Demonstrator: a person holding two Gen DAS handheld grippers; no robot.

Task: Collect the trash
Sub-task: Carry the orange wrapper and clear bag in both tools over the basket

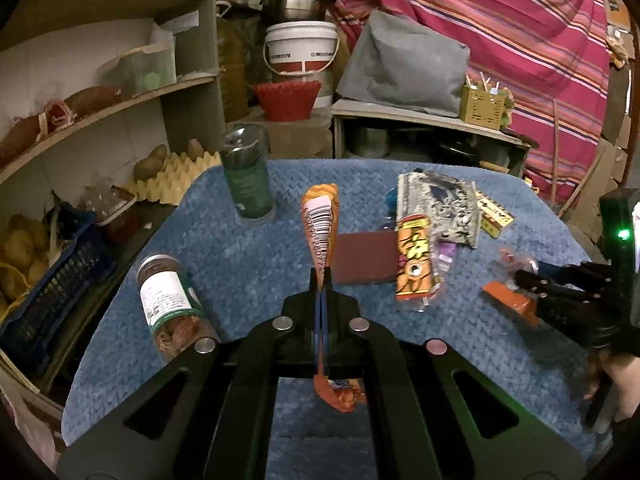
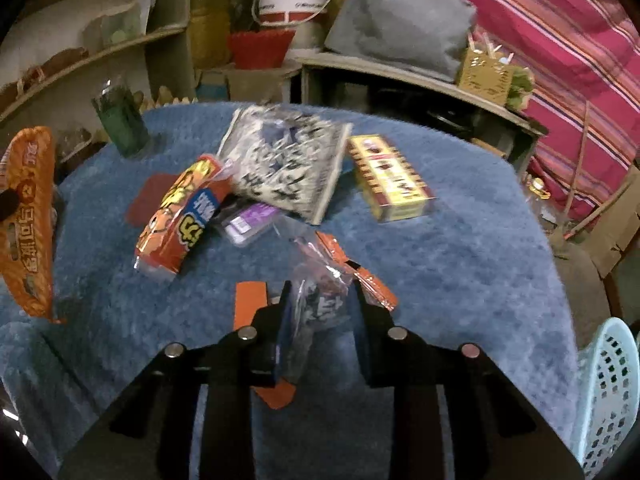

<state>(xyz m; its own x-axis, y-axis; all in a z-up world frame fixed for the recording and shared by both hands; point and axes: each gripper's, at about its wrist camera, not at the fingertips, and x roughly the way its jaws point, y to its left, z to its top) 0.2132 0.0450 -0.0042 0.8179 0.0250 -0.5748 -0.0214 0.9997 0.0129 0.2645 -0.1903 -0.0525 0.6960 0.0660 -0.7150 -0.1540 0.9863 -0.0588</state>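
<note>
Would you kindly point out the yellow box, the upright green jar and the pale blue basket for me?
yellow box (image 2: 390, 178): right wrist view, on its printed top face.
green jar (image 1: 248, 184): left wrist view, on the middle of its side.
pale blue basket (image 2: 608, 396): right wrist view, on its perforated wall.

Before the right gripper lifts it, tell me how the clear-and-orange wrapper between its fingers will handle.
The clear-and-orange wrapper is thin crinkled film, so it will probably flop and hang rather than hold its shape. It looks empty, so likely very light. The glossy film may slip, since the right gripper has its fingers not visibly pressed on it.
</note>
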